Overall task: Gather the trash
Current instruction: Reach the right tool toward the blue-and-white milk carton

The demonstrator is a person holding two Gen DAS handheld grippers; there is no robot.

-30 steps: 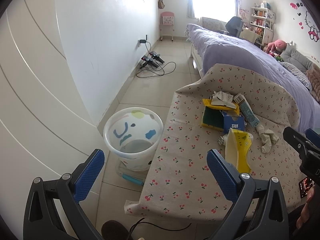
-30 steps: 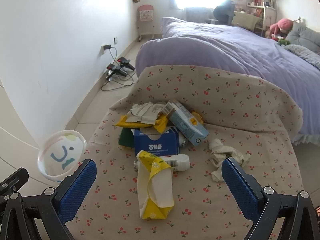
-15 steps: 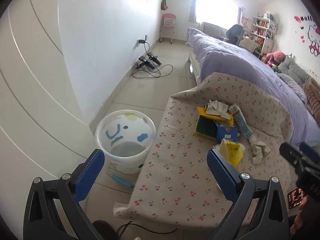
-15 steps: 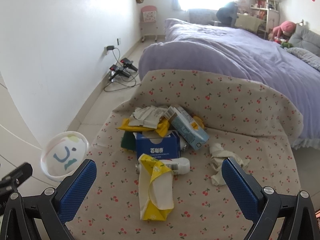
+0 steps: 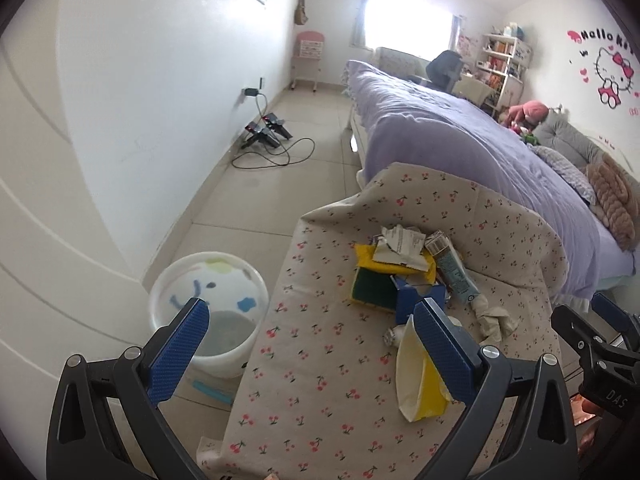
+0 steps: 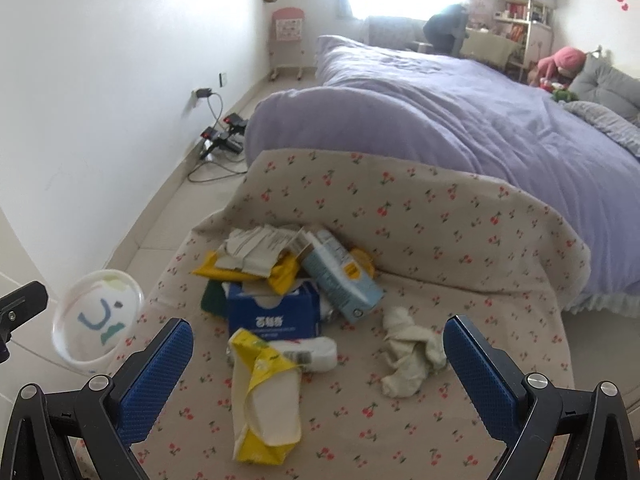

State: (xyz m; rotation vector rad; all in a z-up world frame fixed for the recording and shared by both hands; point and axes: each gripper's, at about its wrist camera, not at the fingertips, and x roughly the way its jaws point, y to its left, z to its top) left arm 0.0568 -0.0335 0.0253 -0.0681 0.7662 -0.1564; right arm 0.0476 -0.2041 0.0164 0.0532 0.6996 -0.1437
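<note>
A pile of trash lies on a table under a cherry-print cloth [image 6: 400, 432]: a yellow wrapper [image 6: 264, 404], a blue tissue box [image 6: 272, 314], a light blue carton [image 6: 340, 276], crumpled paper [image 6: 256, 248], a crumpled white tissue [image 6: 412, 350] and a white bottle [image 6: 312, 354]. A white bin [image 5: 210, 308] stands on the floor left of the table. My left gripper [image 5: 312, 348] is open and empty above the table's left edge. My right gripper [image 6: 320, 364] is open and empty, just short of the yellow wrapper.
A bed with a purple cover [image 6: 440, 108] lies right behind the table. Chargers and cables [image 5: 268, 136] lie on the floor by the white wall. A green and yellow sponge [image 5: 372, 288] sits in the pile. A bookshelf [image 5: 504, 60] stands at the far end.
Both grippers have moved slightly closer to the table and the trash pile after a small pull-back. Both stay open and empty. Nothing on the table has moved.
</note>
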